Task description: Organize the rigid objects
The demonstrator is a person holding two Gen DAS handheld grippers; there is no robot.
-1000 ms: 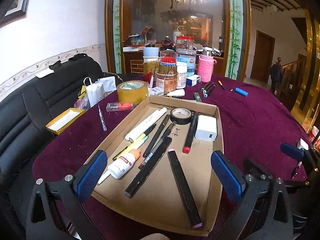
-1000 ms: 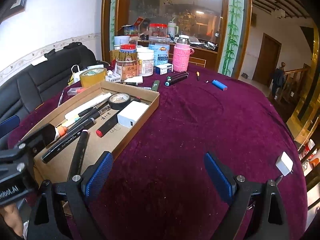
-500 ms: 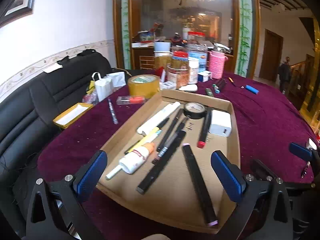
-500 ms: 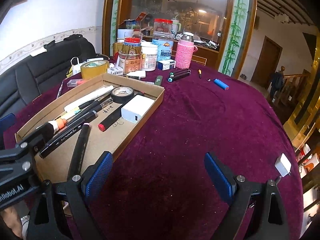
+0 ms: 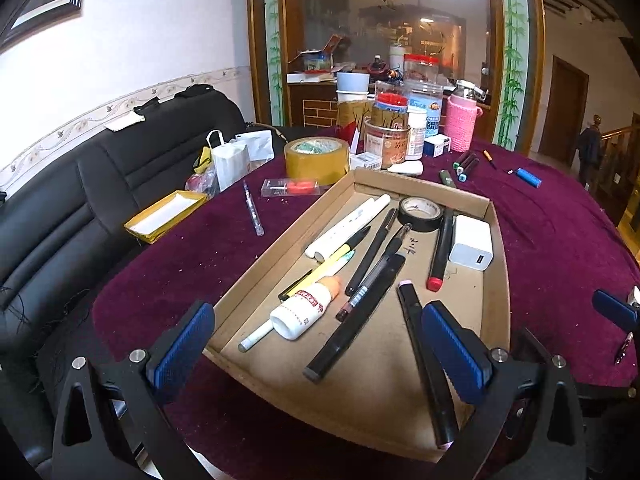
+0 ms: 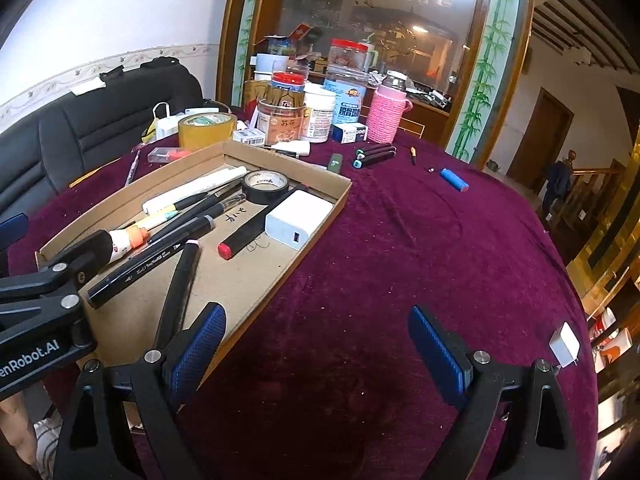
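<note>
A shallow cardboard tray (image 5: 498, 240) (image 6: 316, 236) lies on the purple tablecloth. It holds several pens and markers, a glue bottle (image 5: 304, 312), a black tape roll (image 5: 421, 214) (image 6: 265, 186), a red-tipped marker (image 5: 439, 252) (image 6: 246, 236) and a white charger (image 5: 471, 242) (image 6: 298, 224). My left gripper (image 5: 318, 344) hangs open over the tray's near end, nothing between its blue pads. Open and empty too, my right gripper (image 6: 318, 352) is over bare cloth just right of the tray. Loose on the cloth behind lie green-capped markers (image 6: 374, 156), a blue lighter (image 6: 454, 179) and a clear pen (image 5: 253, 210).
Jars, a pink-sleeved bottle (image 6: 386, 114) and a brown tape roll (image 5: 316, 158) crowd the table's far side. A yellow box (image 5: 166, 216) sits at the left edge beside a black sofa (image 5: 60, 208). A white plug (image 6: 564, 344) lies at the right edge. A person stands in the far doorway.
Both wrist views have shifted slightly over the tray and cloth. Both grippers stay open and empty, and nothing on the table has moved.
</note>
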